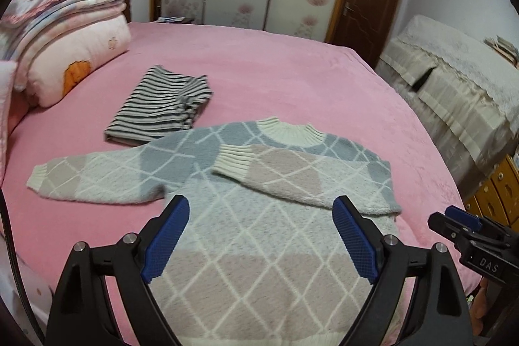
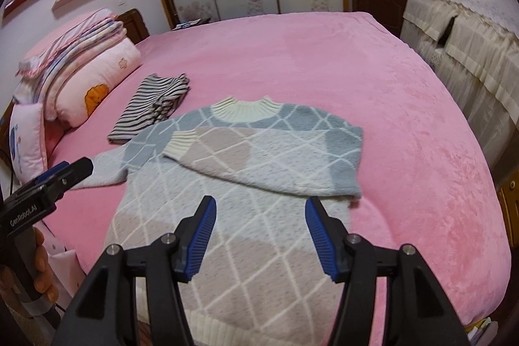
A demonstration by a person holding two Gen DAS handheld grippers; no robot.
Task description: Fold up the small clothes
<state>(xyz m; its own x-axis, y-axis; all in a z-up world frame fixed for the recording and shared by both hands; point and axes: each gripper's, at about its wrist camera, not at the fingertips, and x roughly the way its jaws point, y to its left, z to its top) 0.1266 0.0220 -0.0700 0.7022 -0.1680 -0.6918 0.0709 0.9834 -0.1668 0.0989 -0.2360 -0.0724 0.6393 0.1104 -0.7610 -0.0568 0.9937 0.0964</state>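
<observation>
Left wrist view
Left gripper (image 1: pixel 261 237): black arms with blue ribbed pads are held wide apart, nothing between them; they hang above the cloth without touching it.
Garment: a fluffy knitted sweater in pale blue, grey-blue and beige with a white diamond grid (image 1: pixel 259 248) is laid flat on the pink plush bedspread (image 1: pixel 292 70), its body spread under and beyond the fingertips.
Sleeves: one sleeve (image 1: pixel 292 174) is seen folded across the chest just beyond the right-hand pad; the other sleeve (image 1: pixel 97 177) lies stretched out past the left-hand pad.
Finished piece: a folded black-and-white striped garment (image 1: pixel 159 109) is seen farther beyond the fingertips, to their left.

Right wrist view
Right gripper (image 2: pixel 259 235): its blue pads are parted and empty, poised over the sweater body, with the folded sleeve just beyond the tips.
Other tool: the left gripper is seen at the left edge, beside the unfolded sleeve.

Step in hand: judged to be sleeve folding, half done.
Next move: the outstretched cuff (image 1: pixel 37 179) would need to be pinched by the left gripper and carried across the chest, then the hem brought up toward the collar.
</observation>
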